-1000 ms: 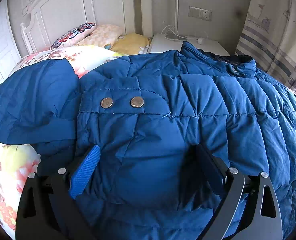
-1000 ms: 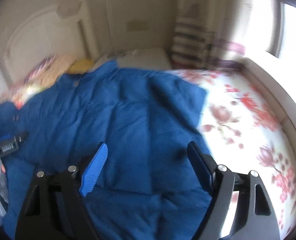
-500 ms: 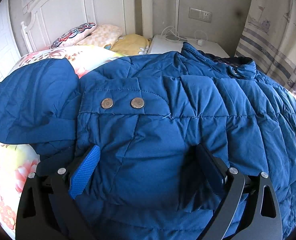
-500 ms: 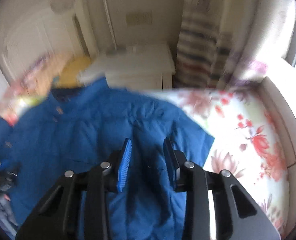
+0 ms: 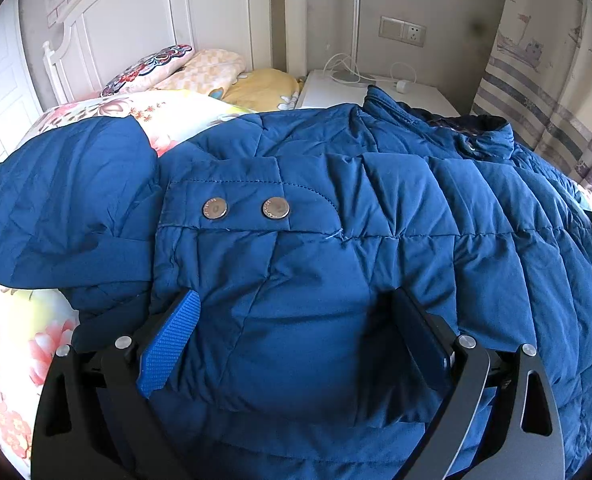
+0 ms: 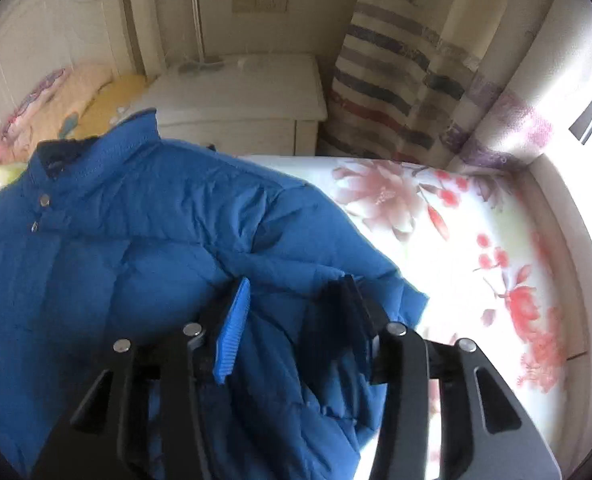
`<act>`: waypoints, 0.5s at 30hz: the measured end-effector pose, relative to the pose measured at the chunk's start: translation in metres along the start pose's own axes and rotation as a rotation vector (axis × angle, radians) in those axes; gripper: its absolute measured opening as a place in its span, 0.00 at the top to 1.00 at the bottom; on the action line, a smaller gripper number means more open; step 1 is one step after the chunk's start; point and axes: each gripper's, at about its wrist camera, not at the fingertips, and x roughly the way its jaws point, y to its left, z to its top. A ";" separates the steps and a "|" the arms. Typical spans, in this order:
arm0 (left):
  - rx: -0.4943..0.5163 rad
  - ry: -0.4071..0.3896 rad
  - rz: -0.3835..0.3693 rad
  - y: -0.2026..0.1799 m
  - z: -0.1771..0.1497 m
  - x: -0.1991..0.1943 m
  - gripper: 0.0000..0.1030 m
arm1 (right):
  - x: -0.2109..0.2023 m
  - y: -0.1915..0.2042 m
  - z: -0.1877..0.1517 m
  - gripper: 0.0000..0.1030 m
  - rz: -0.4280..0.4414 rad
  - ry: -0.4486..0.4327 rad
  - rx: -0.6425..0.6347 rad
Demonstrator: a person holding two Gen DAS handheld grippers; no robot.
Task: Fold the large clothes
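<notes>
A blue puffer jacket (image 5: pixel 336 240) lies spread across a flowered bed (image 6: pixel 476 240). It looks soft, bulky and light, with smooth cloth that I judge would slide under a loose pinch; hems, cuffs and stitched seams seem the surest places to grip.

The left claw (image 5: pixel 296 336) stands wide apart, its fingers pressed down into the padding on either side of a puffed panel, clamping nothing. Just ahead of it sit two snaps (image 5: pixel 245 209).

The right claw (image 6: pixel 291 320) is partly drawn together around a bunched fold at the jacket's edge; whether it truly pinches the cloth I cannot tell.

Only the left view shows a sleeve (image 5: pixel 67 208) lying off to the claw's left. Only the right view shows the jacket's far edge against bare sheet, and the collar (image 6: pixel 95 148) ahead to its left.
</notes>
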 end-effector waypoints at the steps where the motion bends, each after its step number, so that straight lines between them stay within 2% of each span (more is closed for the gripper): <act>1: 0.000 -0.001 0.000 0.000 0.000 0.000 0.11 | -0.001 -0.001 0.003 0.54 -0.004 0.014 0.012; 2: 0.001 0.000 0.002 0.000 0.000 0.000 0.11 | -0.007 0.001 0.004 0.54 -0.040 0.022 0.014; 3: 0.001 0.001 0.003 0.000 0.000 0.001 0.11 | -0.019 0.009 0.004 0.54 -0.097 0.001 -0.003; 4: 0.003 0.002 0.006 -0.001 0.001 0.001 0.11 | -0.031 0.018 0.001 0.52 -0.116 -0.039 -0.019; 5: 0.004 0.002 0.009 -0.001 0.000 0.001 0.11 | -0.051 0.031 -0.005 0.50 -0.069 -0.108 -0.036; 7: 0.004 0.002 0.008 -0.001 0.000 0.001 0.11 | -0.069 0.062 -0.019 0.34 0.021 -0.152 -0.104; 10: 0.000 -0.001 0.002 0.000 0.000 0.000 0.11 | -0.055 0.104 -0.039 0.32 0.087 -0.054 -0.248; 11: -0.002 -0.002 -0.001 0.000 0.000 0.000 0.11 | -0.040 0.115 -0.049 0.31 0.072 0.006 -0.289; 13: -0.006 -0.005 -0.007 0.001 0.000 -0.001 0.11 | -0.036 0.112 -0.054 0.28 0.069 -0.025 -0.253; 14: -0.006 -0.005 -0.007 0.001 0.000 -0.001 0.11 | -0.039 0.107 -0.054 0.29 0.058 -0.006 -0.200; 15: -0.005 -0.004 -0.006 0.001 0.000 0.000 0.11 | -0.050 0.105 -0.056 0.29 0.024 -0.015 -0.153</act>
